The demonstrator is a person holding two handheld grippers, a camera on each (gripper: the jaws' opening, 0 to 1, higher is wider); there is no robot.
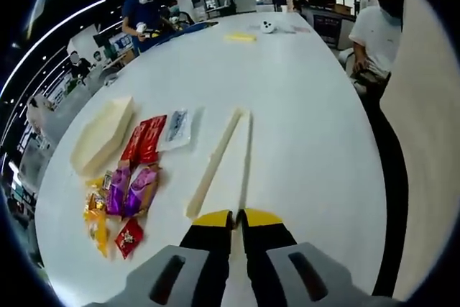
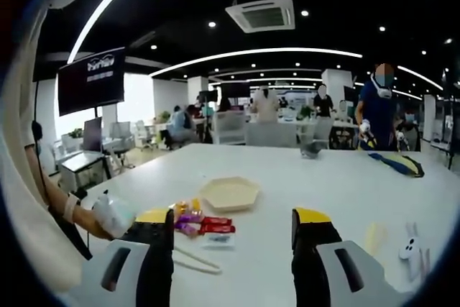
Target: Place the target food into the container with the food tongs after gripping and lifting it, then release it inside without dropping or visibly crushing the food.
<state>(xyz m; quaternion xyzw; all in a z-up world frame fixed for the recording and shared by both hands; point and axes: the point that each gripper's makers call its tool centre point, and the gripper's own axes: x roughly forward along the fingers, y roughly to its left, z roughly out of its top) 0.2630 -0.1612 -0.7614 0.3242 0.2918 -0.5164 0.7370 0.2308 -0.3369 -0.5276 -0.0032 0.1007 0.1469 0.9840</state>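
A: Left gripper view first. Left gripper, what's it doing?

B: Jaws pressed together on the near end of the food tongs. The cream tongs stretch away over the white desk, two arms converging toward the far tip.

A: Food?

B: Pile of snack packets on the desk, left of the tongs, apart from them: purple, yellow and red wrappers. Two red sachets just beyond them, then a clear packet beside those.

A: Container?

B: Cream hexagonal tray, far-left of the packets, just beside the red sachets. Can't tell what's inside from this angle.

A: Right gripper view?

B: Right gripper spread wide, nothing between the jaws, above the desk. Between the jaws sits the same tray, beyond the packets and the red sachets. The tongs show low, next to the left jaw.

A: Anything else?

B: A gloved hand at the left edge. A person in dark blue stands at the desk's far right. A small white figure with ears lies on the desk right of the right jaw.
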